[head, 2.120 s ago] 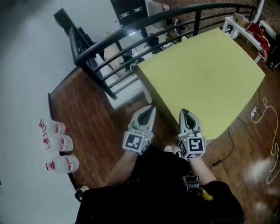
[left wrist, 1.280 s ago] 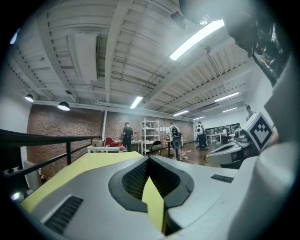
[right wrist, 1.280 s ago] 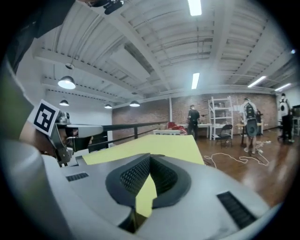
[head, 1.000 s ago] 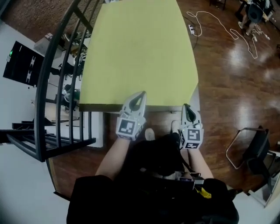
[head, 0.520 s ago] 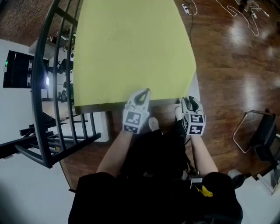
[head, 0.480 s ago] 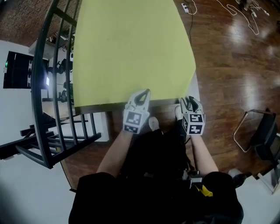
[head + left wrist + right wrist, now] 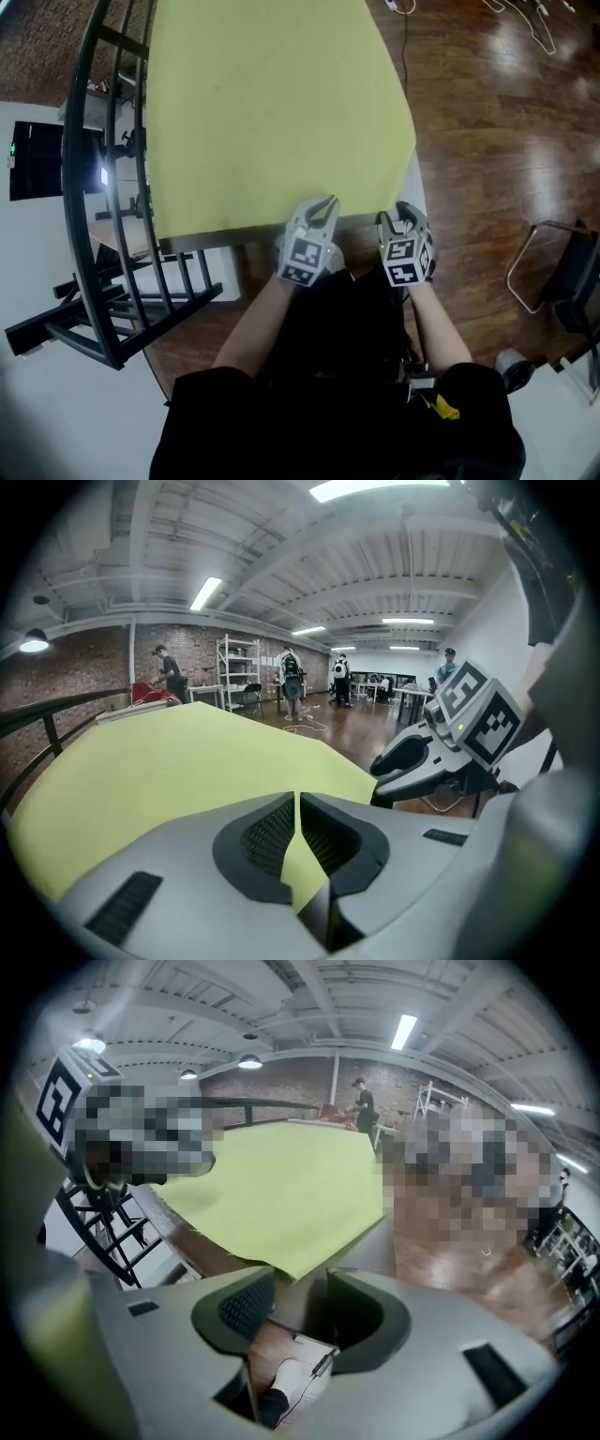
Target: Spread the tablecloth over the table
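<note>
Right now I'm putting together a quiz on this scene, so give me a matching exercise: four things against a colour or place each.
Things:
1 tablecloth
2 railing
3 floor
4 chair

Colour or place:
a glossy brown wood
b black bars, at the left of the head view
c yellow-green
d at the right edge of the head view

Pairs: 1-c; 2-b; 3-a; 4-d

The head camera is looking steeply down from above the person, taking in nearly the whole tablecloth. The left gripper view is looking low along the tablecloth from its near edge — very close; the right gripper view is facing the tablecloth's near corner from just off it. All three are sharing that near edge.
</note>
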